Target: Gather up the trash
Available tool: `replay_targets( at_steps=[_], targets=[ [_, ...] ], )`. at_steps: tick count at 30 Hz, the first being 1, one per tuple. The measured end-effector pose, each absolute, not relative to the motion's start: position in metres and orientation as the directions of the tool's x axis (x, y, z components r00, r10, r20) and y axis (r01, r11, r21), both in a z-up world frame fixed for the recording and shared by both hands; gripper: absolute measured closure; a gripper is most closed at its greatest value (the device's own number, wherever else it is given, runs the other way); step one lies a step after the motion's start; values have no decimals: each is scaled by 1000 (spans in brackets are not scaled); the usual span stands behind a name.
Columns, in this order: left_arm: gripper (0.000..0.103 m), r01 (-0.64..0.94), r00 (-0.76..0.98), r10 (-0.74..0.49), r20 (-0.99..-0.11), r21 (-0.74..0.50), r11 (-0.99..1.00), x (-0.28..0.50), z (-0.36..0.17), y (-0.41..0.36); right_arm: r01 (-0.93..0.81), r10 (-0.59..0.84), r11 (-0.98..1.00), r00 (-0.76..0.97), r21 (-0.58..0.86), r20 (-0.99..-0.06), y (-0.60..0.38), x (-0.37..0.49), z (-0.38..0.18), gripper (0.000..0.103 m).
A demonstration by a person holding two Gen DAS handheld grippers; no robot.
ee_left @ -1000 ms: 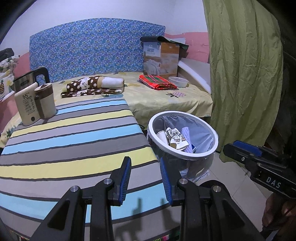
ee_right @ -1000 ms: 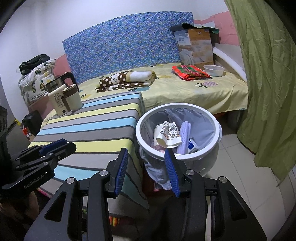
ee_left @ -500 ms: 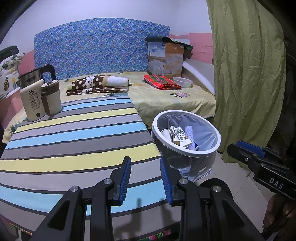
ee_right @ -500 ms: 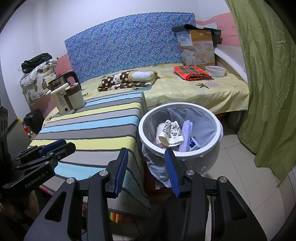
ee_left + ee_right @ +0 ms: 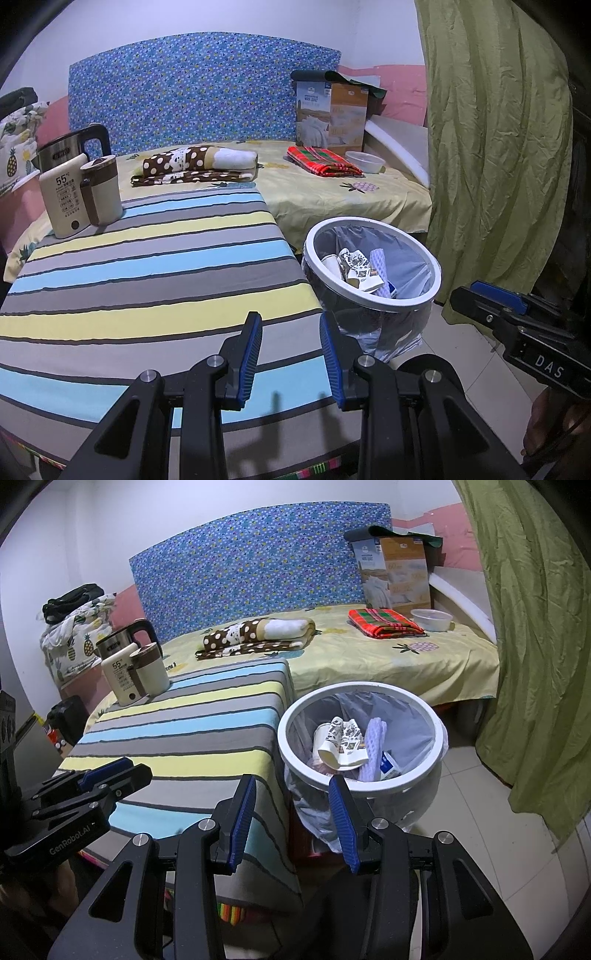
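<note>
- Left gripper (image 5: 291,354), lower middle of the left wrist view: matt black angular arms with triangular cut-outs, round silver screws at the joints.
- Its fingers (image 5: 250,357) carry ribbed blue pads on their inner faces.
- Right gripper (image 5: 291,821), lower middle of the right wrist view — same black frame, silver screws, ribbed blue pads.
- Seen from the side at the right edge of the left view, the right gripper bears white letters "DAS".
- At the left edge of the right view, the left gripper's body reads "GenRobot.AI" in white.
- Bare skin of a hand (image 5: 546,424) shows below the lettered body, lower right of the left view.
</note>
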State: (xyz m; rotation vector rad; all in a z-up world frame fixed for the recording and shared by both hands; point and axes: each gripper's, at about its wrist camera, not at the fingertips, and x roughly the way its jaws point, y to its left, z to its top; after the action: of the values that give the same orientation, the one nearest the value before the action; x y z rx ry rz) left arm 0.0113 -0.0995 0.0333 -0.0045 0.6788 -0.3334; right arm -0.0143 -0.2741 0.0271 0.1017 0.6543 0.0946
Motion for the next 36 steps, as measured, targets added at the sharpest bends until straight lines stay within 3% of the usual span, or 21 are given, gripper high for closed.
replay_targets(
  at_steps=[36],
  targets=[
    [71, 299, 723, -299, -623, -109, 948, 11, 30, -98, -57, 122, 991, 786, 125, -606, -272, -15, 25, 60]
  ],
)
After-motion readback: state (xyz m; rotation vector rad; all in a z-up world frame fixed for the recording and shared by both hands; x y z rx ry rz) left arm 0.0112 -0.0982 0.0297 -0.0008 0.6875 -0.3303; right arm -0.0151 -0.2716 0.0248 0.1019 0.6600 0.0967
